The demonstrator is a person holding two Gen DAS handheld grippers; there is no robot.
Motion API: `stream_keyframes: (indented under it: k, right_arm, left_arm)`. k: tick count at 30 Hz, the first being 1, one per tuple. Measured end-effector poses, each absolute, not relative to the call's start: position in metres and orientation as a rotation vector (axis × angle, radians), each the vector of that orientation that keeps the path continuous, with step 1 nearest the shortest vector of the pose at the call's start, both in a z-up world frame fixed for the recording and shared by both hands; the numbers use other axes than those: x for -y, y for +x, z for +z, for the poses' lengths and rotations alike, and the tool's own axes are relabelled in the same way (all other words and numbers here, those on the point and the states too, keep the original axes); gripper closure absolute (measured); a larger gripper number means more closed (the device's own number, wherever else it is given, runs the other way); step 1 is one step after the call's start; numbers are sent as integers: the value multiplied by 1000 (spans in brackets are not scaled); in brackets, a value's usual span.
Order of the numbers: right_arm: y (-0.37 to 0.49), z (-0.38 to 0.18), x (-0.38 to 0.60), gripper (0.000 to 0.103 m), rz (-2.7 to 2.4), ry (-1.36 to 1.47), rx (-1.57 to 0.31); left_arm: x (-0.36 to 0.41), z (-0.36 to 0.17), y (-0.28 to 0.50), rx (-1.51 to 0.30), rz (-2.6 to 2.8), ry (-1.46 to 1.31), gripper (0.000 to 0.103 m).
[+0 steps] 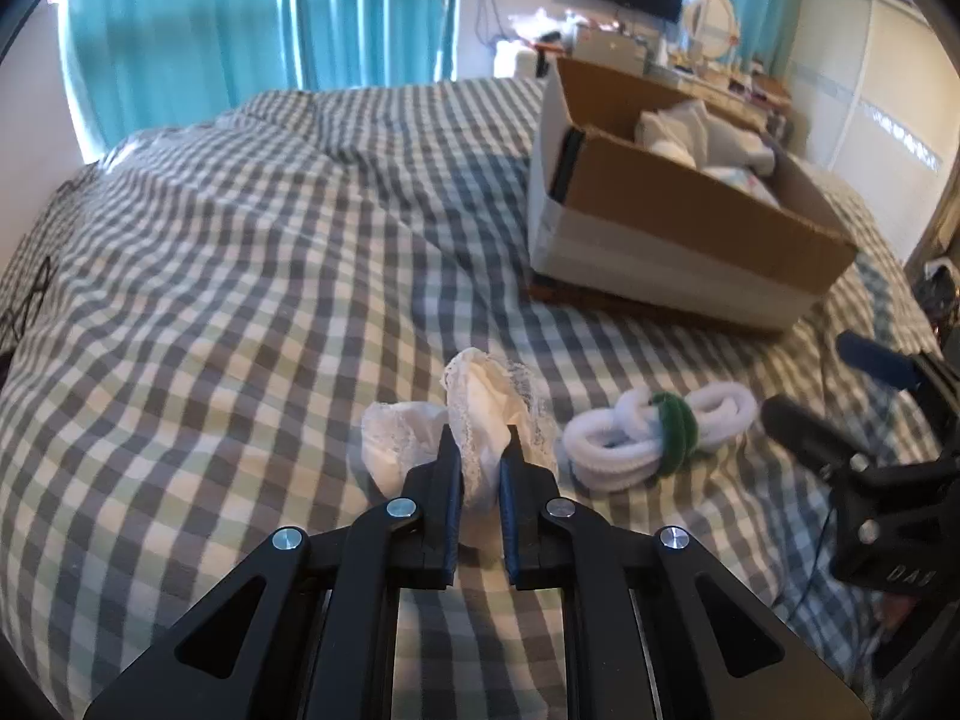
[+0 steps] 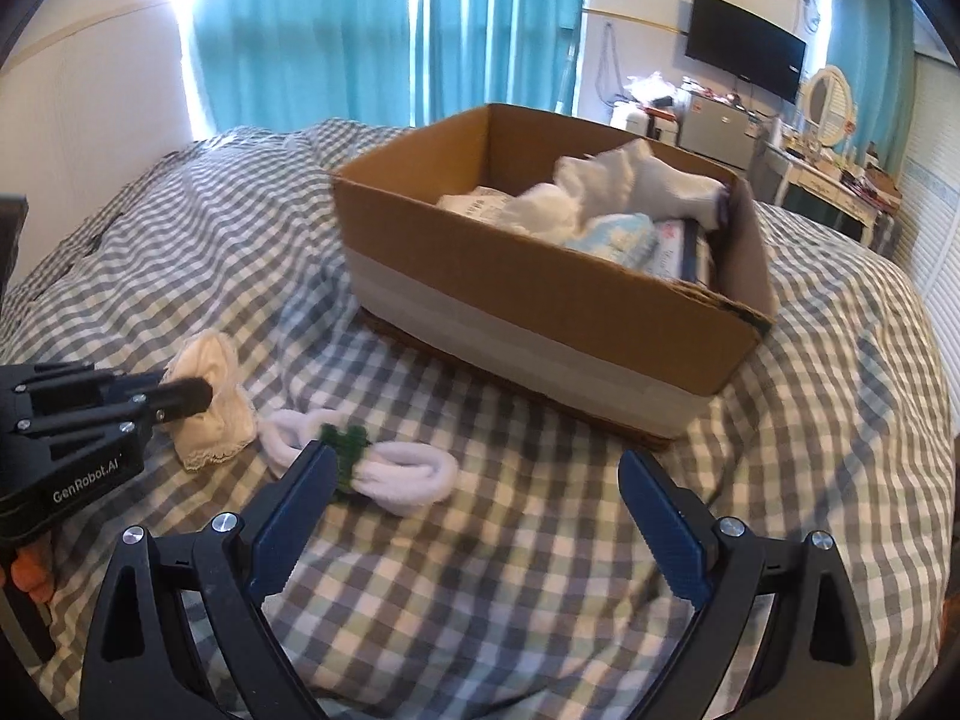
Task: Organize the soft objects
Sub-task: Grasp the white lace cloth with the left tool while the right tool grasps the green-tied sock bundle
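Observation:
My left gripper is shut on a white lace-trimmed cloth just above the checked bedspread; the right wrist view shows it too, with the left gripper closed on it. A white fuzzy loop bundle with a green band lies right of the cloth and appears in the right wrist view. My right gripper is open and empty, its left finger just in front of the bundle. An open cardboard box holds white socks and other soft items.
The checked bedspread covers the bed. The box also shows at the right in the left wrist view. Teal curtains, a wall TV and a cluttered dresser stand beyond the bed.

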State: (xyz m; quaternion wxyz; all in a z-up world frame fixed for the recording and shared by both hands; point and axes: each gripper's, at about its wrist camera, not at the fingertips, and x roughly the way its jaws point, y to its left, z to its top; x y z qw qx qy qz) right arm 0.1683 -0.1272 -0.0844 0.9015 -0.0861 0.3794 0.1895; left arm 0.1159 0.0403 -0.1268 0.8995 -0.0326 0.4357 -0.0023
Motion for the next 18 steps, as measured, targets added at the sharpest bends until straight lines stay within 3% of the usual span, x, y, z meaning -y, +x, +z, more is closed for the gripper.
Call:
stream_keyframes:
  k: [6, 10, 15, 18]
  right_arm:
    - [174, -97, 93, 8, 500, -262, -810]
    - [182, -114, 74, 15, 562, -299, -884]
    - [190, -133, 60, 15, 575, -343, -953]
    - [195, -142, 58, 20, 556, -357, -981]
  left_arm:
    - [-45, -124, 113, -895, 5, -90, 93]
    - [-44, -128, 117, -920, 10, -85, 93]
    - [-41, -130, 117, -927, 8, -74, 93]
    - [-40, -131, 117, -929, 5, -71, 93]
